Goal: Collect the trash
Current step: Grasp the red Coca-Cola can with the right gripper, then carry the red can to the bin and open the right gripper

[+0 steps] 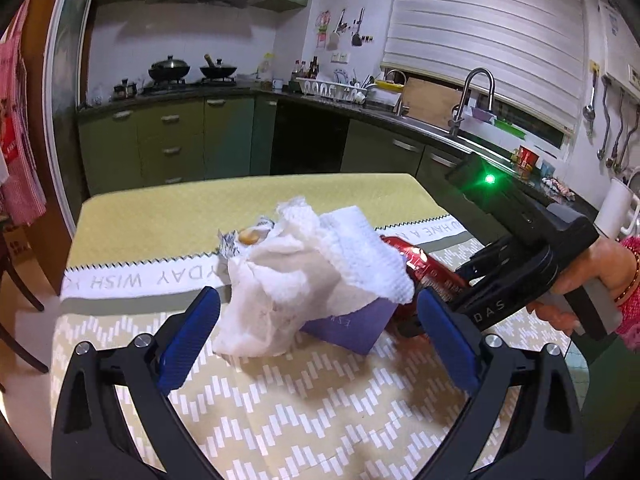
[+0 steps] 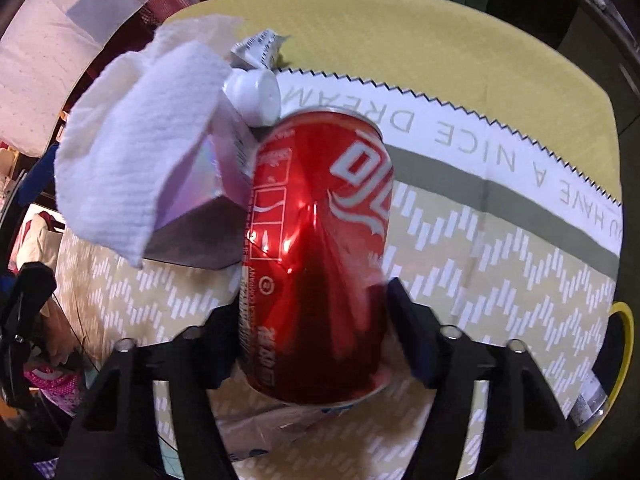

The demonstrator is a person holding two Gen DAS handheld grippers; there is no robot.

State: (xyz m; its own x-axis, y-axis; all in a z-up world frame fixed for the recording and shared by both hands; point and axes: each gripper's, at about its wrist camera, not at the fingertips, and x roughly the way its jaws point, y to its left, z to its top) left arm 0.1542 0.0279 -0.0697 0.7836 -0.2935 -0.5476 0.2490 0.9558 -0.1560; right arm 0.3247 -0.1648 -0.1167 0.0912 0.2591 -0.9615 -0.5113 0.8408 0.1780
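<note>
A crumpled white paper towel (image 1: 304,264) lies on the table over a small purple box (image 1: 352,328). My left gripper (image 1: 318,336) is open, its blue fingers on either side of the towel and box, not touching them. A dented red soda can (image 2: 316,248) lies beside the box (image 2: 200,208). My right gripper (image 2: 310,312) is shut on the can; it shows in the left wrist view (image 1: 432,300) holding the can (image 1: 424,272). A white bottle cap (image 2: 256,94) and a silver wrapper (image 2: 260,50) lie behind the towel (image 2: 136,132).
The table has a yellow and beige patterned cloth (image 1: 280,400). Behind it run green kitchen cabinets (image 1: 168,136), a stove with pans (image 1: 188,70) and a sink with a tap (image 1: 468,100). A yellow-rimmed object (image 2: 616,368) sits off the table's right edge.
</note>
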